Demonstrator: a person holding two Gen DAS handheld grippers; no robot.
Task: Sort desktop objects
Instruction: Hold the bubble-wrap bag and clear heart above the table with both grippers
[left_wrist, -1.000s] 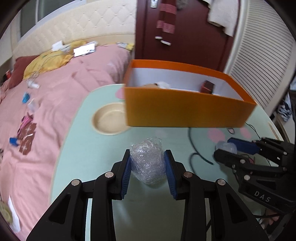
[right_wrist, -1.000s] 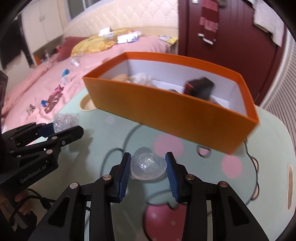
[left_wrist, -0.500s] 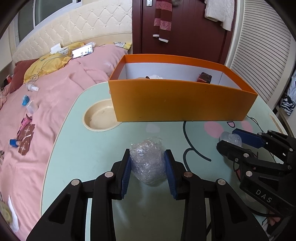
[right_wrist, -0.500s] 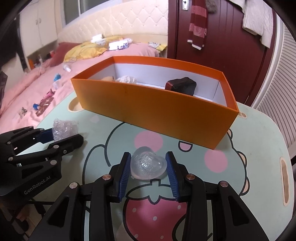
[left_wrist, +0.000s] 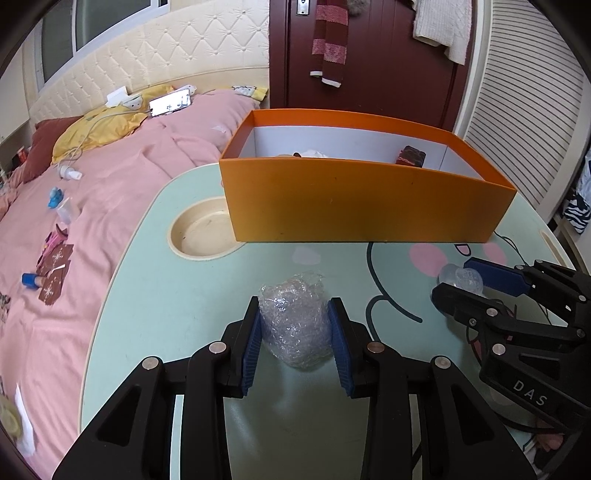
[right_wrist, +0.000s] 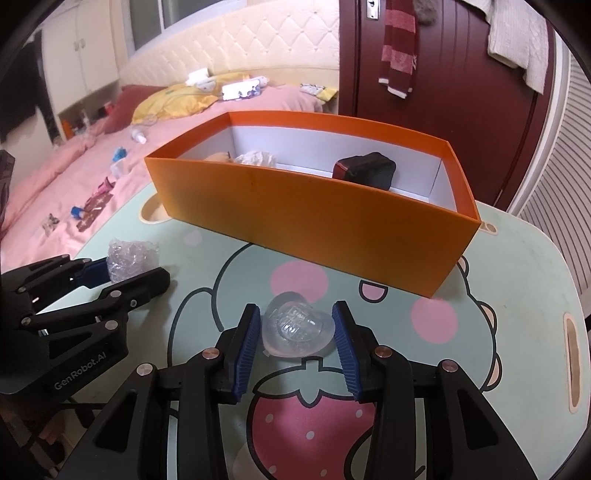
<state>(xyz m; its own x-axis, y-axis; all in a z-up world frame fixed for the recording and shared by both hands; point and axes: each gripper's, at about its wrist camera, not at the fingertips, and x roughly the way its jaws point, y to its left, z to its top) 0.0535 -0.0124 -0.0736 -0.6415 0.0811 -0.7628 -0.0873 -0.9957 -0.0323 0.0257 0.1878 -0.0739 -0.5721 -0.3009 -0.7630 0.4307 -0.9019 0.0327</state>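
L gripper (left_wrist: 294, 341): angled down, blue pads clamped on held item | R gripper (right_wrist: 297, 341): angled down, jaws just eased slightly wider, item between pads, left pad touching, right barely clear

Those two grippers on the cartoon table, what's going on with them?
A person is sorting desktop clutter with two handheld grippers. The left gripper is clamped on a wad of bubble wrap. The right gripper's jaws, which have just eased open a little, flank a clear heart-shaped plastic case. Both are in front of the orange box, which already holds a few items.
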